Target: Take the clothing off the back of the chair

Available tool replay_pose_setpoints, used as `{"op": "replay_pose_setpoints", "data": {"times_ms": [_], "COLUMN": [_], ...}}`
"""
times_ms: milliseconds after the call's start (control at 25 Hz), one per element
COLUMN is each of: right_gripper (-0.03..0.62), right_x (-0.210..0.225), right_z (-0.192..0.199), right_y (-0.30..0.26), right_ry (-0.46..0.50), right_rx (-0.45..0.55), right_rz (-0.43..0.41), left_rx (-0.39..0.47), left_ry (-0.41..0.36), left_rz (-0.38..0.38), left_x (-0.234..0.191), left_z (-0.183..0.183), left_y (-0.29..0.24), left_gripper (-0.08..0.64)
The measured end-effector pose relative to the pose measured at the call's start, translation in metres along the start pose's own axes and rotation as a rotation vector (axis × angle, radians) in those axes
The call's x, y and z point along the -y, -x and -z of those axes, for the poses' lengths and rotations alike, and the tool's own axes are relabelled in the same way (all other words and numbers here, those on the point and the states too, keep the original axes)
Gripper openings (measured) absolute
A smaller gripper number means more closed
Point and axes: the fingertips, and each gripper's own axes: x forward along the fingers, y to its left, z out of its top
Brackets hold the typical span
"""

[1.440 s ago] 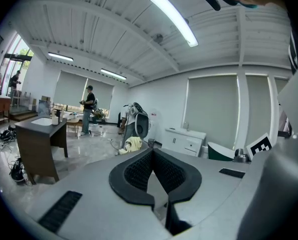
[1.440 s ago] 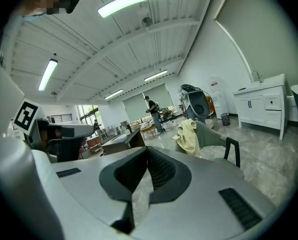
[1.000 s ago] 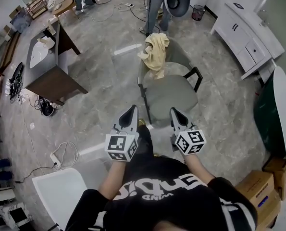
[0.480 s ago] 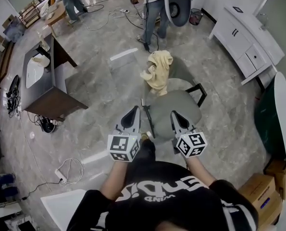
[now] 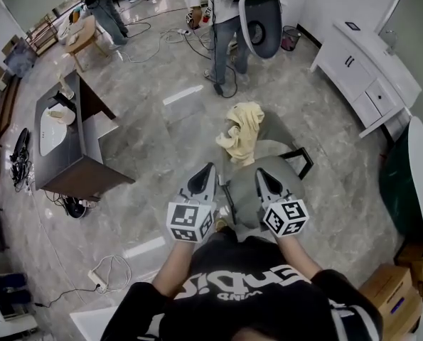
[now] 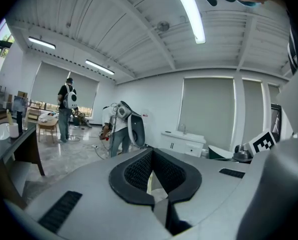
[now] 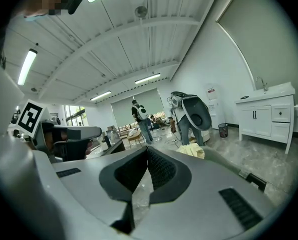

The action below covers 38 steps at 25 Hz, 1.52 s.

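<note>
A pale yellow garment (image 5: 241,132) hangs crumpled over the back of a grey armchair (image 5: 279,176) with black armrests, just ahead of me. My left gripper (image 5: 209,168) and right gripper (image 5: 261,172) are side by side, pointing at the chair. Their tips are over the near edge of the seat, short of the garment. Both are shut and hold nothing. The right gripper (image 7: 147,148) view shows the garment (image 7: 191,150) a little ahead and to the right. In the left gripper (image 6: 151,151) view the pads meet with nothing between them.
A dark desk (image 5: 79,155) stands at the left. Two people (image 5: 229,20) stand beyond the chair, one beside a white shell-shaped device (image 5: 261,20). A white cabinet (image 5: 367,59) lines the right wall. Cardboard boxes (image 5: 399,290) sit at the lower right, and cables (image 5: 108,268) lie on the floor.
I have walked toward the chair with both grippers. The chair and garment now sit closer to the tips. Both grippers stayed shut.
</note>
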Motion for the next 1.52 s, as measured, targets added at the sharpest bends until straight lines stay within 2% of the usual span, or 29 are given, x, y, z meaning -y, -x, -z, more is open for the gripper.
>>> {"op": "replay_pose_setpoints", "data": {"times_ms": [240, 520, 1120, 1160, 1280, 1360, 1520], "right_gripper": [0.014, 0.014, 0.017, 0.038, 0.266, 0.292, 0.298], "right_x": [0.011, 0.03, 0.053, 0.054, 0.058, 0.062, 0.067], "right_z": [-0.014, -0.025, -0.039, -0.04, -0.041, -0.042, -0.035], "right_y": [-0.016, -0.032, -0.055, -0.057, -0.066, -0.071, -0.083], "right_ry": [0.002, 0.017, 0.05, 0.049, 0.06, 0.072, 0.063], "right_rx": [0.004, -0.006, 0.018, 0.019, 0.019, 0.021, -0.007], "right_rz": [-0.007, -0.051, -0.106, -0.113, -0.095, -0.074, -0.078], "left_rx": [0.006, 0.025, 0.014, 0.015, 0.016, 0.014, 0.009], "left_ry": [0.031, 0.051, 0.056, 0.056, 0.052, 0.049, 0.05], "left_rz": [-0.004, -0.053, -0.057, -0.057, -0.058, -0.061, -0.068], "left_x": [-0.006, -0.007, 0.001, 0.001, -0.002, -0.004, -0.008], "left_z": [-0.009, -0.014, -0.01, -0.01, -0.013, -0.013, -0.013], "left_y": [-0.02, -0.039, -0.075, -0.077, -0.081, -0.083, -0.087], "left_gripper": [0.014, 0.014, 0.014, 0.014, 0.014, 0.014, 0.014]}}
